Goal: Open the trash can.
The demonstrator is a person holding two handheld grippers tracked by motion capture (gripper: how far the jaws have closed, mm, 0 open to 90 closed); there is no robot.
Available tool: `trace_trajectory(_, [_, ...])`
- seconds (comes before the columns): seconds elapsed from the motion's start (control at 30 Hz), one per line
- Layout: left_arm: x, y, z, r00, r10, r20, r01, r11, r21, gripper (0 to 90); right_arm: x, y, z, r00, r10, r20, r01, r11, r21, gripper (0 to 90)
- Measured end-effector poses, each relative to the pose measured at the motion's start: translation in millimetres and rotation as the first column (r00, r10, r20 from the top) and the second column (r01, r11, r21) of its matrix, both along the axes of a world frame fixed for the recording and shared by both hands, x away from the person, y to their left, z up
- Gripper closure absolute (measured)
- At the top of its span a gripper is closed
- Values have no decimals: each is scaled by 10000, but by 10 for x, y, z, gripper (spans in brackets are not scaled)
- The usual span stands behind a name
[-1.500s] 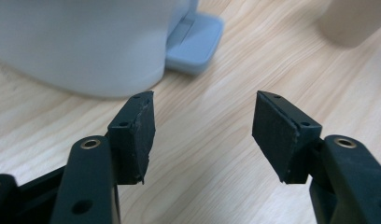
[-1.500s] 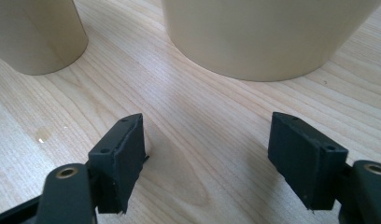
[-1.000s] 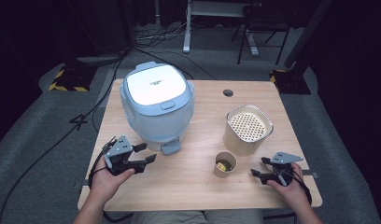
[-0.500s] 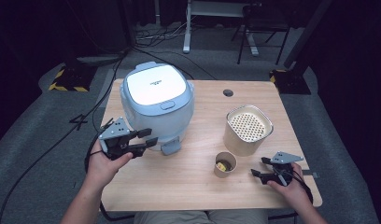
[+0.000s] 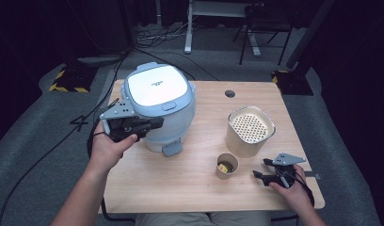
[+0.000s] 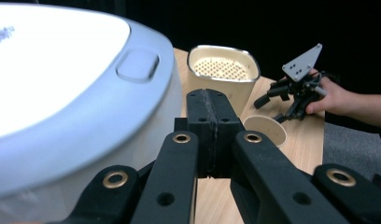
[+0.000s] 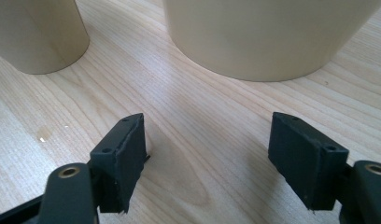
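Landmark: rice cooker (image 5: 159, 110), pale blue with a white lid, standing on the far-left part of the wooden table (image 5: 180, 188), close to the left edge.

Left gripper (image 5: 150, 125) held in the air against the cooker's left-front flank, level with the rim of the lid, pointing across toward its front. Jaws have just been closing and now sit pressed together, nothing between them; in the left gripper view the two pads meet flush. Cooker's lid button (image 6: 137, 65) lies just beyond and left of the tips.

Right of the cooker, a bare strip of tabletop, then a tall cream container (image 5: 249, 132) with a perforated insert. Small cup (image 5: 226, 165) to the cooker's right-front, just in front of that container, something yellow inside.

Right gripper (image 5: 261, 175) rests low on the table, well apart from the cooker, just right of the cup near the front-right corner. Jaws spread, empty, bare wood between them.

Open board: wide clear band in front of the cooker along the near edge.
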State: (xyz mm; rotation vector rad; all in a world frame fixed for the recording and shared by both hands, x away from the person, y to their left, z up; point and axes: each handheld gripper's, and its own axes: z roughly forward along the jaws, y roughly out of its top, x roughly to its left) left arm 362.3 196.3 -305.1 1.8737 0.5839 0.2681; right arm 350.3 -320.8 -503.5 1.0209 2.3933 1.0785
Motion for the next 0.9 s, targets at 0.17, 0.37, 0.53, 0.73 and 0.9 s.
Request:
trace_trajectory(0.17, [89,-7,103,10000,64,31,-63,9999,-160,899,-4,3,1,10000,-24,36,24,10000,-25,287])
trace_trajectory(0.37, [239,-69,203,9990,425,140,-425,9991,-66,899,-5,1,1,10000,-23,31,23,10000,-19,288])
trace_trajectory(0.53, [349,-158,221,9979,628,180,-628,9980,-23,899,-10,0,1,10000,-30,29,30,10000,-14,291])
trace_trajectory(0.73, [382,-235,180,9964,798,272,-809,9957,448,899,-12,-1,2,10000,-23,13,23,10000,0,293])
trace_trajectory(0.9, [397,-268,158,9943,958,463,-993,9918,807,895,-13,-2,1,10000,-24,12,24,10000,2,293])
